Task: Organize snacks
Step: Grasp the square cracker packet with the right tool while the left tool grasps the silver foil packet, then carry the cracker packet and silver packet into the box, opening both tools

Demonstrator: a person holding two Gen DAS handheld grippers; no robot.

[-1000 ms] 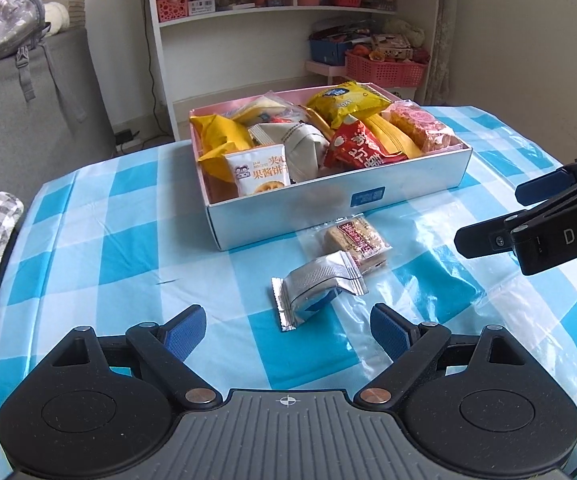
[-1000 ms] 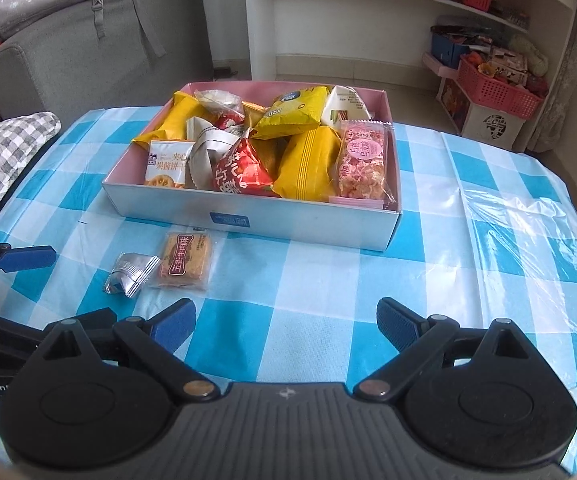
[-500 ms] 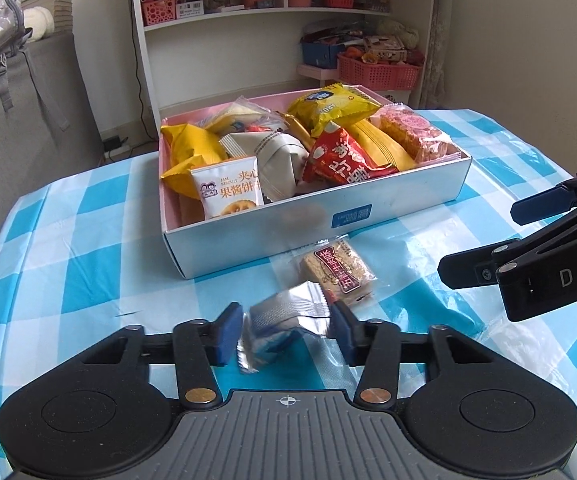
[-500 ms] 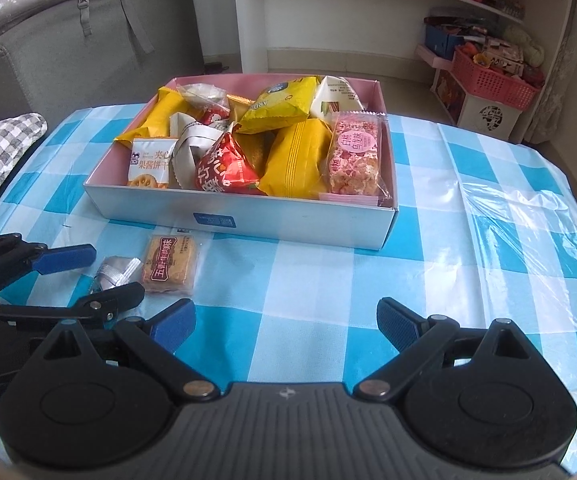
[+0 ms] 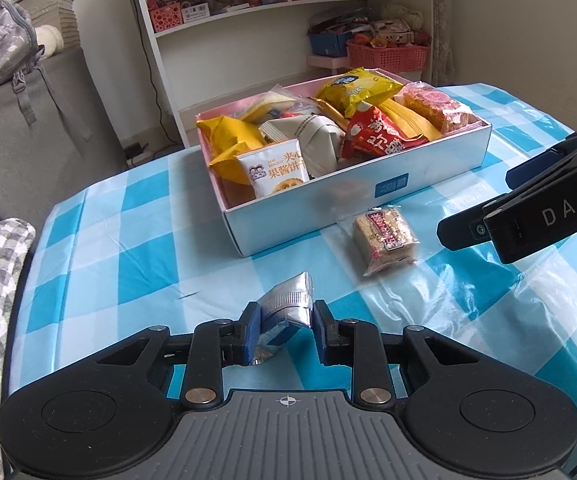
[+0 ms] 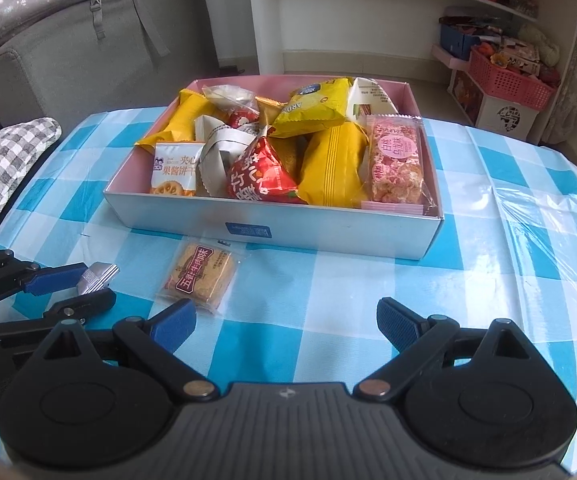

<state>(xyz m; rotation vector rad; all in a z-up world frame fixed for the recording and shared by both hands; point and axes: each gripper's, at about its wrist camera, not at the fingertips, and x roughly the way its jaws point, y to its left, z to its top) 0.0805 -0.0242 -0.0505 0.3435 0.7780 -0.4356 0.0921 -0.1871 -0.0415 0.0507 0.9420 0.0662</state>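
Where a second ago the left tongs point(image 5: 282, 334) stood wide apart over the table point(image 5: 144, 248), they are now closing on the silver foil packet point(image 5: 286, 308), which sits between the blue pads and looks pinched and crumpled by them. The right-wrist view shows the same thing from the side: the packet's crimped end sticks out past the left tongs' blue fingers point(image 6: 54, 282).

That packet was lying loose on the blue-and-white checked cloth a moment earlier. It now appears gripped, though still low over the cloth, near the front of the snack box point(image 5: 440, 172).

The right tongs point(image 6: 284, 322) are spread apart and empty, hovering over the table as before. Just ahead of their left pad lies the brown biscuit packet point(image 6: 200, 276), flat on the cloth, beside the box's front wall and outside it.

The box itself is already crowded with yellow, red, white and pink packets. Judging from this, the foil packet is ready to be lifted into the box, leaving only the biscuit packet outside.
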